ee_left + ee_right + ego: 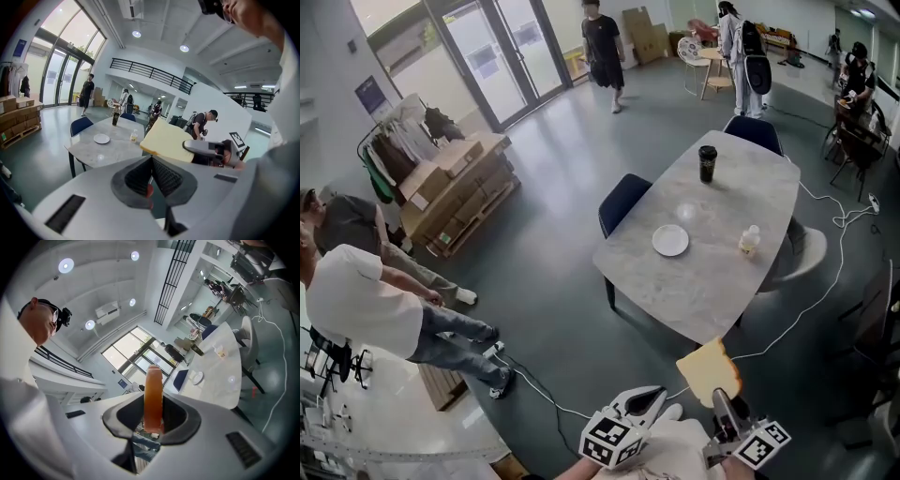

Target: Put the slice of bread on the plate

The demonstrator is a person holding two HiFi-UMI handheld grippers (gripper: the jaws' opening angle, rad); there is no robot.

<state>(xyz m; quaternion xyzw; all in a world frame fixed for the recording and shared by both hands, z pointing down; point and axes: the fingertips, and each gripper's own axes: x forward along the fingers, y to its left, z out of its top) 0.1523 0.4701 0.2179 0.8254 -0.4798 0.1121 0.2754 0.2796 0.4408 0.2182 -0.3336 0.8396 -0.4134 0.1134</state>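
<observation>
A slice of bread [709, 369] with a tan crust stands upright in my right gripper [719, 399], which is shut on its lower edge. In the right gripper view the bread [153, 383] shows edge-on between the pads. The white plate [670, 240] lies empty on the grey marble table [712, 281], well ahead of both grippers. My left gripper [652, 399] is held beside the right one, shut with nothing in it. The left gripper view shows its jaws [151, 163] pressed together, with the bread [166, 140] to their right and the plate [101, 138] far off.
On the table stand a black cup [707, 162] and a small bottle [750, 241]. Blue chairs [621, 200] flank the table, and a white cable [825, 291] trails over the floor. A person in a white shirt [366, 305] is at the left, near cardboard boxes [455, 183].
</observation>
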